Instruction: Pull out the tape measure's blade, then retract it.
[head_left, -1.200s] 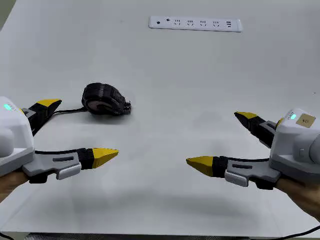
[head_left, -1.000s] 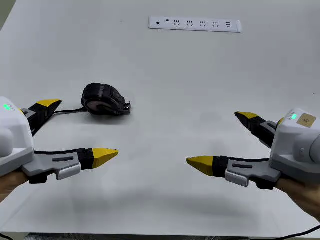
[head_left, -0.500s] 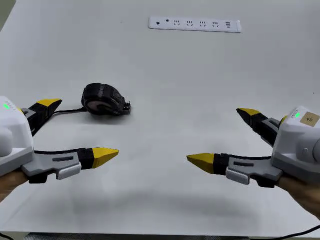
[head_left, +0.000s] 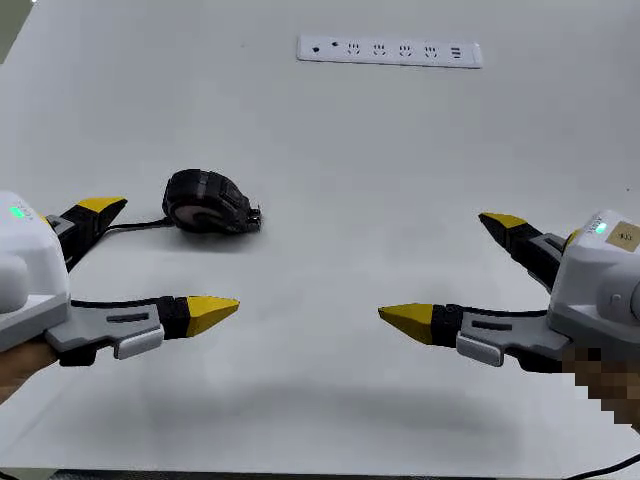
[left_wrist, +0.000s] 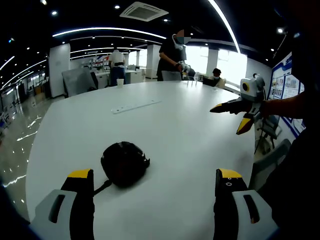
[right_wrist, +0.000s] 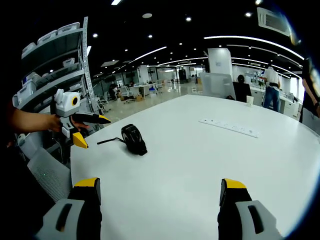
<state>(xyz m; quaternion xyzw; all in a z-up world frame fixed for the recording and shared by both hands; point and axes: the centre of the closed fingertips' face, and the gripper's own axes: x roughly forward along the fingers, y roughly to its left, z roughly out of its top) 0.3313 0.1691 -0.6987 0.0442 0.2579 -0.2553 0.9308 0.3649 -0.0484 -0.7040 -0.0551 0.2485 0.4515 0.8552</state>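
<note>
The tape measure (head_left: 208, 202) lies on the white surface (head_left: 350, 180), left of centre, with no blade drawn out. A small tab (head_left: 255, 212) on its right end is, we judge, the blade's hook, though it is too small to be sure. A thin black cord (head_left: 140, 222) trails from its other end toward our left gripper (head_left: 178, 253), which hovers near the case on our side of it. Its jaws are spread wide and hold nothing. Our right gripper (head_left: 432, 265) hangs well apart from the tape measure, across the middle of the surface, its jaws likewise wide and empty. A power strip (head_left: 390, 49) lies along the far side, out of the way. Nothing of the task is done yet, so the step in hand is the approach. We think it goes best if we bring the left jaws around the body of the case, clear of the cord, and close them firmly. Otherwise the case may slide or roll when pulled. Then we would bring the right jaws in low to pinch the tab squarely and draw it straight out along the surface. On the return we should guide the blade back, since letting it snap could jerk the case loose.
</note>
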